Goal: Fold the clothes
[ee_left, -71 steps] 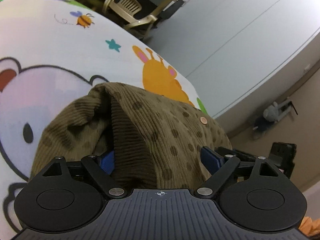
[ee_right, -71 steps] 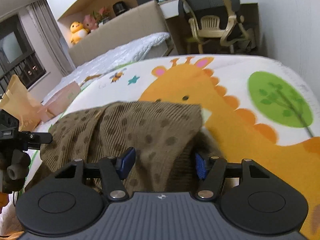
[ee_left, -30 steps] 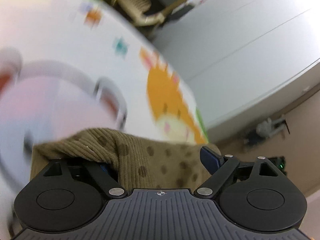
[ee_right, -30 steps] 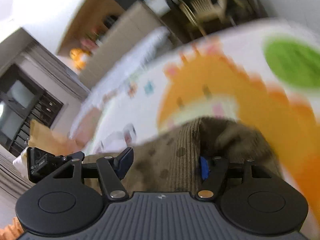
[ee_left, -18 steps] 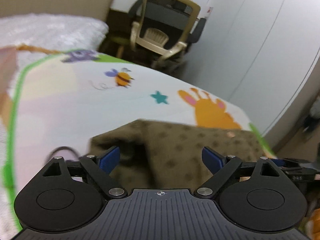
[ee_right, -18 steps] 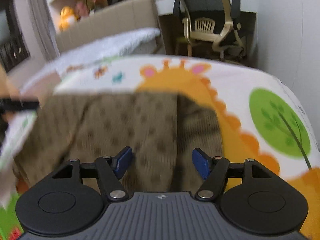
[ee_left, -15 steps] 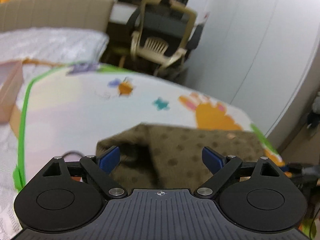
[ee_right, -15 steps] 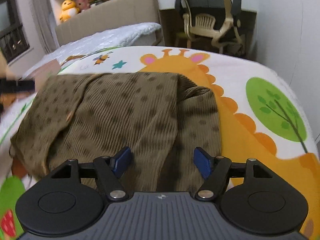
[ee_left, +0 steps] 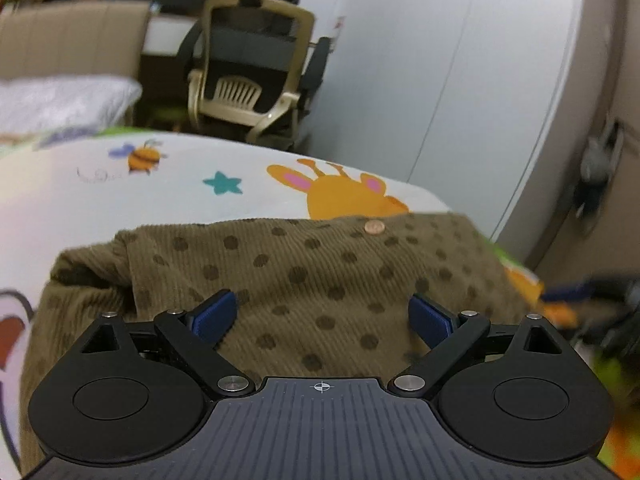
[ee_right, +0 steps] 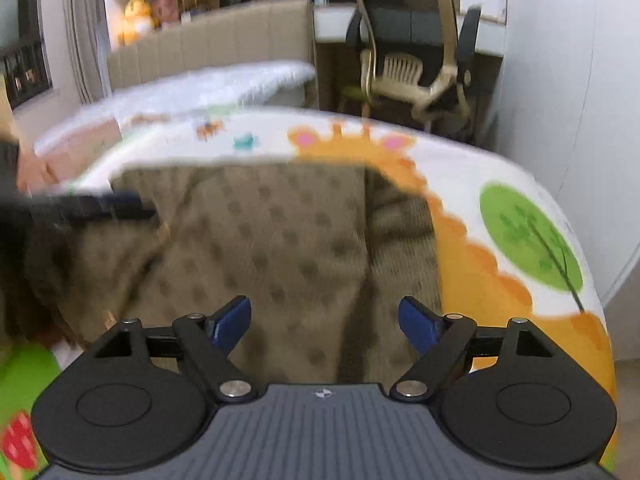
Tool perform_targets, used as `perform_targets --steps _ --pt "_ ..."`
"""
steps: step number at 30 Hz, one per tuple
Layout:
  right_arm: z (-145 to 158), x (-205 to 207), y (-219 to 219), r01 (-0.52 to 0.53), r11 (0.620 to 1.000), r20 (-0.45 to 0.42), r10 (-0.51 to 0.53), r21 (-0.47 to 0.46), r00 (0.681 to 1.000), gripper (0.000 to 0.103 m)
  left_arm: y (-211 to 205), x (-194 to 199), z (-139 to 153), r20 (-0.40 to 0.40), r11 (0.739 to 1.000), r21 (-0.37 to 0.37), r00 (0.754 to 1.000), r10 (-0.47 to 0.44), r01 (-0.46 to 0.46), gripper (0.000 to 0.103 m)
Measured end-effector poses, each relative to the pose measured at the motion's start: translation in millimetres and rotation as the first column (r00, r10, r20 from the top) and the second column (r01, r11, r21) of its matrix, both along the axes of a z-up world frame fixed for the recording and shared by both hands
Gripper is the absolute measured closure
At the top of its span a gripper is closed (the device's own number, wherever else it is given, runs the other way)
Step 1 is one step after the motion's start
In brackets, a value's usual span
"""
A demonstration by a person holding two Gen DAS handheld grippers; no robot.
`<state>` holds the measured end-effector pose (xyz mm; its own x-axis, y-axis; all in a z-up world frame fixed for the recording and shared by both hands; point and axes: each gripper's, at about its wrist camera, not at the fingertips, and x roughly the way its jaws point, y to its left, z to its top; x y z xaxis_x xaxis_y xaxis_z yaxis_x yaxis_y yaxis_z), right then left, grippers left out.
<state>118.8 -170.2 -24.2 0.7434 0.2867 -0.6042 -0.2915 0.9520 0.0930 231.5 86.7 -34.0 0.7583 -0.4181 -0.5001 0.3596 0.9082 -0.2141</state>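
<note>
**Both grippers open over brown dotted garment on bed**

Left wrist view: left gripper (ee_left: 322, 316) open, blue pads (ee_left: 214, 314) spread wide, nothing between them. Hovering over brown corduroy garment (ee_left: 304, 280) with dark dots, lying folded on cartoon bedsheet (ee_left: 100, 196). Small copper button (ee_left: 374, 226) near garment's far edge, right of centre. Left part of garment bunched, with a raised fold. Sheet print: bee far left, teal star, orange giraffe head just past garment's far edge. Office chair (ee_left: 250, 76) far behind the bed, white wardrobe wall (ee_left: 460, 80) far right. Right edge of frame blurred; dark shape there, cannot tell what.

Right wrist view: right gripper (ee_right: 324, 322) open too, pads apart, empty. Same garment (ee_right: 256, 248) below and ahead, motion-blurred. Top layer flat; a darker ribbed fold along its right side. Garment lying partly over orange giraffe print; green tree print (ee_right: 528, 236) to the right, well apart from garment. Blurred black bar (ee_right: 80, 208) crossing garment's far-left corner, likely the other gripper, not certain. Beige headboard (ee_right: 208, 44) and plush toys far left, chair (ee_right: 412, 52) far centre-right.
</note>
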Motion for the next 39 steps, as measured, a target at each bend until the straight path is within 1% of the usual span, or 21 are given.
perform_targets --steps 2,5,8,10,12,14,16,19,22,26,28,30,32,36,38,39 --pt "9 1 4 -0.009 0.999 0.044 0.007 0.039 0.999 0.017 -1 -2 0 0.008 1.0 0.021 1.0 -0.002 0.001 0.005" --pt "-2 7 22 -0.043 0.999 0.038 0.043 0.006 0.998 0.012 5 -3 0 0.008 1.0 -0.005 1.0 -0.003 0.003 0.005" --pt "-12 12 39 -0.077 0.997 0.031 0.078 -0.027 0.996 0.012 7 -3 0 0.011 1.0 -0.012 1.0 -0.002 0.003 0.005" --pt "-19 16 51 -0.1 0.994 0.026 0.102 -0.048 0.994 0.01 8 -4 0 0.013 1.0 -0.016 1.0 -0.003 0.004 0.005" --pt "-26 19 63 -0.123 0.99 0.02 0.125 -0.07 0.992 0.002 9 -4 1 0.013 1.0 -0.02 1.0 -0.005 0.005 0.005" --pt "-32 23 73 -0.144 0.985 0.015 0.146 -0.093 0.989 0.0 10 -4 1 0.014 1.0 -0.024 1.0 -0.006 0.007 0.005" --pt "-30 23 74 -0.153 0.983 0.009 0.155 -0.104 0.988 0.0 11 -4 0 0.015 0.999 -0.031 1.0 -0.008 0.008 0.004" --pt "-15 24 65 -0.161 0.985 0.001 0.161 -0.062 0.987 0.0 12 -3 0 0.014 0.999 -0.04 1.0 -0.01 0.011 0.004" --pt "2 29 52 -0.138 0.988 0.046 0.141 -0.068 0.989 0.0 13 -4 0 0.014 0.999 -0.046 1.0 -0.014 0.014 0.003" --pt "8 53 48 -0.038 0.988 0.1 0.053 -0.148 0.994 0.0 14 -3 0 0.014 0.998 -0.055 1.0 -0.016 0.017 0.003" --pt "2 71 47 0.026 0.987 0.099 -0.01 -0.159 0.995 0.0 15 -3 -1 0.014 0.998 -0.059 1.0 -0.017 0.018 0.003" --pt "-11 90 48 0.071 0.984 0.07 -0.061 -0.164 0.996 0.0 16 -3 0 0.013 0.998 -0.063 1.0 -0.018 0.019 0.003" --pt "-26 103 49 0.077 0.985 0.024 -0.074 -0.152 0.997 0.0 17 -3 0 0.011 0.997 -0.071 1.0 -0.02 0.021 0.003" --pt "-38 102 50 0.084 0.987 0.025 -0.081 -0.135 0.996 0.0 24 -3 0 0.004 0.994 -0.111 1.0 -0.02 0.02 0.003" --pt "-39 99 50 0.086 0.988 0.037 -0.082 -0.13 0.996 0.0 30 -4 2 -0.01 0.989 -0.15 1.0 -0.006 0.005 0.003" --pt "-40 98 49 0.089 0.988 0.042 -0.085 -0.124 0.996 0.0 36 -5 4 -0.025 0.983 -0.182 1.0 0.013 -0.017 0.003"
